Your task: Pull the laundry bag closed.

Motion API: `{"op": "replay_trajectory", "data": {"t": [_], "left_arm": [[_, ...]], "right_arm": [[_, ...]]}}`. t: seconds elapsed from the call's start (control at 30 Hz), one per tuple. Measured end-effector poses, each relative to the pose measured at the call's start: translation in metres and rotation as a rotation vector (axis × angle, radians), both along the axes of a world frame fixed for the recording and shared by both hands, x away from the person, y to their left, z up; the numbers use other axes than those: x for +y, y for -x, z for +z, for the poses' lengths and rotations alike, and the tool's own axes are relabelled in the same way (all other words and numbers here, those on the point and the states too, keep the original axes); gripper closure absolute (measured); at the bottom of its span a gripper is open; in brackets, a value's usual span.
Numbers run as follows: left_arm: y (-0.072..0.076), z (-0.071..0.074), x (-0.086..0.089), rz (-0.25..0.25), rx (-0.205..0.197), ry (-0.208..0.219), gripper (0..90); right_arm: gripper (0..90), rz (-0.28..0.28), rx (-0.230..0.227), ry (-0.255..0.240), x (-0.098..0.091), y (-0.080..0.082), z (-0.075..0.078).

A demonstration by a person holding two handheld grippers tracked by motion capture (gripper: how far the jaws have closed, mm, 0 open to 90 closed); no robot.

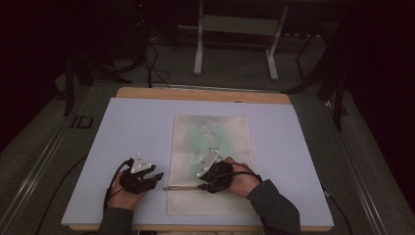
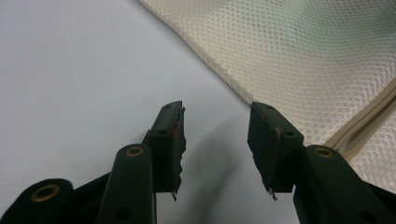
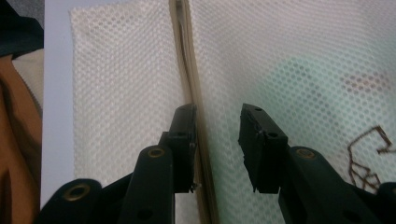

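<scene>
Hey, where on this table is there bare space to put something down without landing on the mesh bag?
The lavender mat is bare left of the mesh bag, from the far wooden edge down to the left tool. Another bare strip runs right of the bag. It is crowded at the near edge, where both hands work by the zipper.

Black grippers (image 1: pixel 157 177) – brass-ringed screw holes, grey three-cornered top plates (black cables trailing); dark sleeves (image 1: pixel 274 208).

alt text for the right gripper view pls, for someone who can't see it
The right gripper hangs with its two black jaws apart just above a cream mesh bag, its left jaw beside the bag's beige zipper strip. Something pale green shows faintly through the mesh on the right. A strip of the pale table surface runs down the left edge.
</scene>
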State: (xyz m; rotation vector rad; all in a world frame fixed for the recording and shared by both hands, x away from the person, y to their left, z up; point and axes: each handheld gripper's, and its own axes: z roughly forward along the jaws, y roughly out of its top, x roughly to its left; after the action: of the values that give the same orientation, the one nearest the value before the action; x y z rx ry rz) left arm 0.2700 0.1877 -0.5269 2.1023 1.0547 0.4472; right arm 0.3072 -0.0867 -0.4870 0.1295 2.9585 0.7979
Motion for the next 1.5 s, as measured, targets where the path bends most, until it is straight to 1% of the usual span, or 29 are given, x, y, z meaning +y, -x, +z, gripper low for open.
{"op": "replay_trajectory", "data": {"t": [0.27, 0.33, 0.5, 0.73, 1.1, 1.23, 1.5], "left_arm": [[0.000, 0.000, 0.001, 0.003, 0.000, 0.003, 55.0], [0.000, 0.000, 0.002, 0.006, -0.001, 0.004, 55.0], [0.000, 0.000, 0.002, 0.004, 0.001, 0.006, 55.2], [-0.001, 0.001, 0.003, 0.013, 0.002, 0.013, 55.4], [-0.001, 0.000, 0.003, 0.011, 0.004, 0.011, 55.4], [-0.002, 0.000, 0.004, 0.013, 0.005, 0.015, 55.5], [-0.002, 0.001, 0.005, 0.018, 0.003, 0.018, 55.5]], "right_arm": [[68.0, 0.026, 0.006, 0.001, 0.013, 0.001, 0.000], [68.9, 0.039, 0.008, -0.003, 0.019, 0.002, -0.001], [69.2, 0.044, 0.012, -0.008, 0.028, 0.002, -0.004], [73.1, 0.056, 0.007, -0.023, 0.041, 0.002, -0.006], [73.8, 0.074, 0.017, -0.024, 0.059, 0.007, -0.010], [74.9, 0.078, 0.019, -0.038, 0.066, 0.008, -0.010], [75.4, 0.080, 0.020, -0.040, 0.076, 0.009, -0.012]]}}
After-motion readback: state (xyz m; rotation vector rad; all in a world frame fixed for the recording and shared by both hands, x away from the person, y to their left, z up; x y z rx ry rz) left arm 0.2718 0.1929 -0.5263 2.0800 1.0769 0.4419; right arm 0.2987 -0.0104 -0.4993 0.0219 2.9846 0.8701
